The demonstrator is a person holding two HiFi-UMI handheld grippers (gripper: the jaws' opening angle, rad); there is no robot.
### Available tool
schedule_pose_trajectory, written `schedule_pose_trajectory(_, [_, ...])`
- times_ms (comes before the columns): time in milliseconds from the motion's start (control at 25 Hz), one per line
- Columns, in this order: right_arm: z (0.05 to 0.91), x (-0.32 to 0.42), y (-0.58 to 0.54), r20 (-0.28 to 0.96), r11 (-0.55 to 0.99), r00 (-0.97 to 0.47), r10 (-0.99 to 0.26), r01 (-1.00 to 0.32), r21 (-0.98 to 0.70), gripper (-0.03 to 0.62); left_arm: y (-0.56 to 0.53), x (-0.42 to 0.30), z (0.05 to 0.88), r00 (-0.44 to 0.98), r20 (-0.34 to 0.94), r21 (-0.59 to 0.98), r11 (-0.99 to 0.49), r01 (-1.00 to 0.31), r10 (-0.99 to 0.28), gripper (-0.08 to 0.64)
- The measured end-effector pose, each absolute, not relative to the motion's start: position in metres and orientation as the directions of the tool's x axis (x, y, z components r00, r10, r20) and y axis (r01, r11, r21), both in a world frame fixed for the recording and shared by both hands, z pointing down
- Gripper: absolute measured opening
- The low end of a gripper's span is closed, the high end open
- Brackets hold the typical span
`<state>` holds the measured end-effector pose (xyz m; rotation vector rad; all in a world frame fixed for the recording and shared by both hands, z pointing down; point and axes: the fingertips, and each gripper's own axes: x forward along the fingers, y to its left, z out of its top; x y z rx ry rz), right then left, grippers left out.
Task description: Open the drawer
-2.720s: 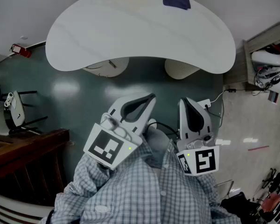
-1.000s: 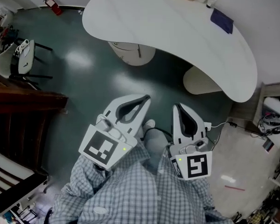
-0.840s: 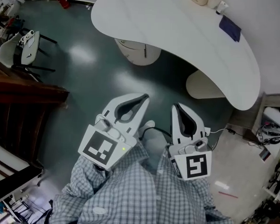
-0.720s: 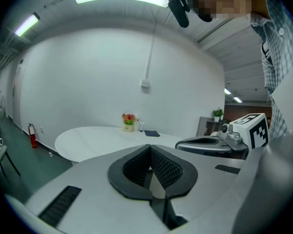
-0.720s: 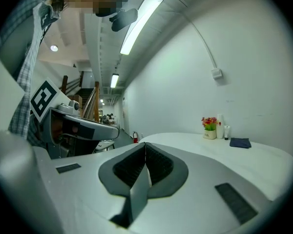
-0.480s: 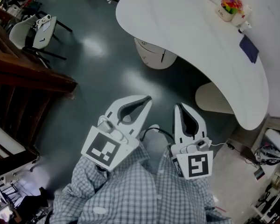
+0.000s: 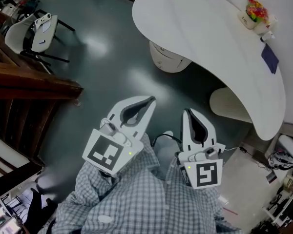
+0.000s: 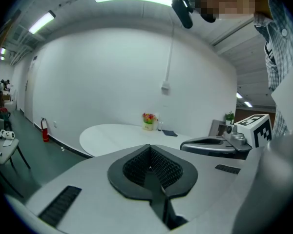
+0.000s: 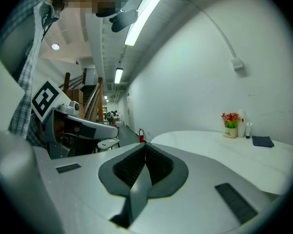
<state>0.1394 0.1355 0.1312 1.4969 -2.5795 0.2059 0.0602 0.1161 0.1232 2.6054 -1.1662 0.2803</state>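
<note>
I hold both grippers close to my chest, above bare floor. My left gripper (image 7: 147, 102) has its fingers pressed together with nothing between them, and the left gripper view shows the pads meeting tip to tip. My right gripper (image 7: 188, 112) is the same: fingers together, empty.

I see no drawer in any view. The white desk (image 7: 200, 28) curves away ahead of me and to my right, well apart from both grippers, carrying flowers (image 7: 254, 9) and a blue cloth (image 7: 270, 58). From here its underside shows only rounded pedestals. Dark wooden furniture (image 7: 34, 84) stands to my left, but I cannot tell whether it holds a drawer.

The main risk, as I judge it, is heading for the wrong piece, since nothing yet marks the target. Next is reaching a handle with the fingers closed: they would knock against it or slide off rather than grip. I would need to spread them first.
</note>
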Motion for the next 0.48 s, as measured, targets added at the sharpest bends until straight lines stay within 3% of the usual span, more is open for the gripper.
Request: schedule_pose_trajectory(480, [0.127, 0.042, 0.075, 0.258, 0.324, -0.308, -0.916, -0.946, 0.022, 0.009, 0.048, -0.039, 0.118, 0.762, 0.283, 0.15, -0.758, -0.634, -0.582, 0.003])
